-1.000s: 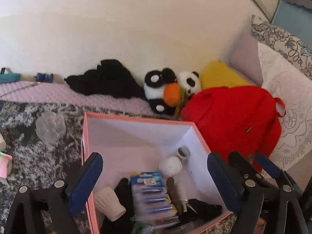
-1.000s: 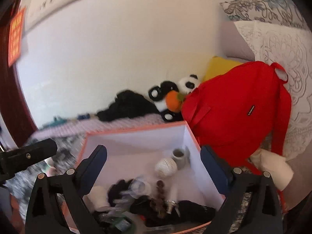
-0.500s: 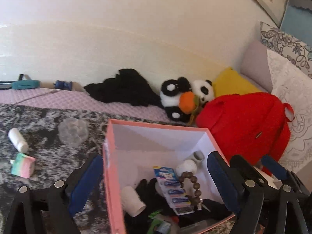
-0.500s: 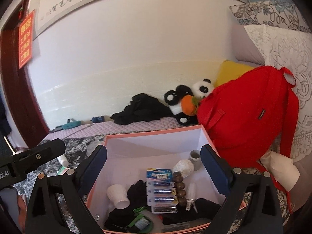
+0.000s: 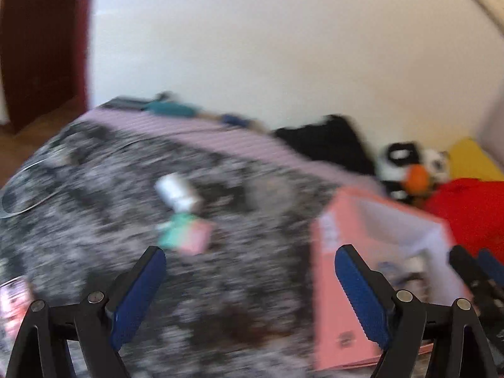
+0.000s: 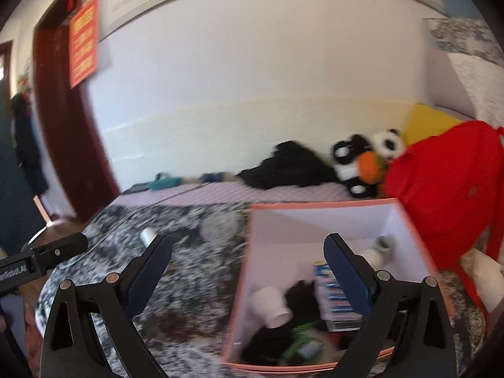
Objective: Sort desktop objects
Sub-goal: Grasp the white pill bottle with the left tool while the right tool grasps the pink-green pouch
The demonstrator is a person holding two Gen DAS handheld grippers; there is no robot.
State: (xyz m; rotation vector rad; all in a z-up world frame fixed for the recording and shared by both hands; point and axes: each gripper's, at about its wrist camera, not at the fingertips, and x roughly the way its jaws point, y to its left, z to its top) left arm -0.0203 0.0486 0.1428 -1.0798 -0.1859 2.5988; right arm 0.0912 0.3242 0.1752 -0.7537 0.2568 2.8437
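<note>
A pink open box (image 6: pixel 406 220) stands on the grey mottled tabletop (image 6: pixel 189 283); it holds a white cup (image 6: pixel 271 308), a battery pack (image 6: pixel 330 296) and dark items. In the blurred left wrist view the box (image 5: pixel 343 283) is at the right. A white bottle (image 5: pixel 179 192) and a green-and-pink block (image 5: pixel 186 233) lie on the tabletop ahead of my left gripper (image 5: pixel 249 283), which is open and empty. My right gripper (image 6: pixel 249 267) is open and empty, over the box's left wall. A clear round object (image 6: pixel 219 225) lies left of the box.
A red backpack (image 6: pixel 447 182), a panda toy (image 6: pixel 368 160), a yellow cushion (image 6: pixel 431 123) and black cloth (image 6: pixel 289 167) lie behind the box by the wall. A dark red door frame (image 6: pixel 63 126) stands at the left. A pink packet (image 5: pixel 12 299) lies at the left edge.
Both grippers have swung left: the box has shifted right in both views, and the bottle and green-and-pink block now lie ahead of the left gripper. Both stay open and empty.
</note>
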